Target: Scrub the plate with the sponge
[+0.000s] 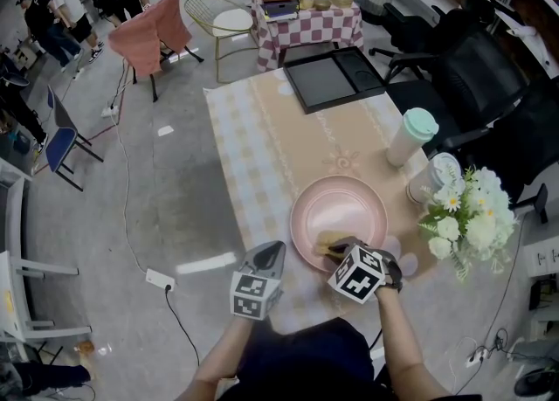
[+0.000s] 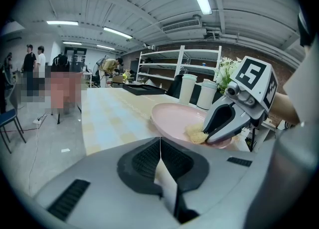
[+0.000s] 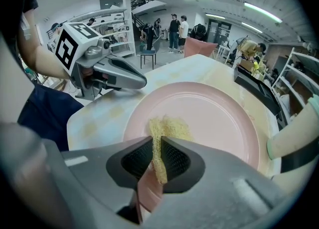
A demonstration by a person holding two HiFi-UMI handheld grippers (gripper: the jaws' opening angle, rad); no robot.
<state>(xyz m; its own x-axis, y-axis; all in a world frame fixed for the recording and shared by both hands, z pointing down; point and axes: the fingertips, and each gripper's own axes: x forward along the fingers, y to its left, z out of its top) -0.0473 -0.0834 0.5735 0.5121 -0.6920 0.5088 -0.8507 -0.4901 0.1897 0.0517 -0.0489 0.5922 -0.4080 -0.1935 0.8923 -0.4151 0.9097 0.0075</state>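
Grey floor (image 1: 166, 207) and shelving (image 2: 174, 66) surround our beige checked table (image 1: 253, 128), where our right gripper (image 3: 157, 145) pinches the yellow sponge (image 3: 167, 125) on the pink plate (image 1: 349, 198), while our left gripper (image 1: 272, 251) hovers beside it, jaws together.

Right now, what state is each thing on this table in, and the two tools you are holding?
plate: lying flat, right side up.
sponge: pinched, resting on the plate.
right tool: shut on the sponge.
left tool: shut, empty.
cup: upright, lid on.
tray: empty.
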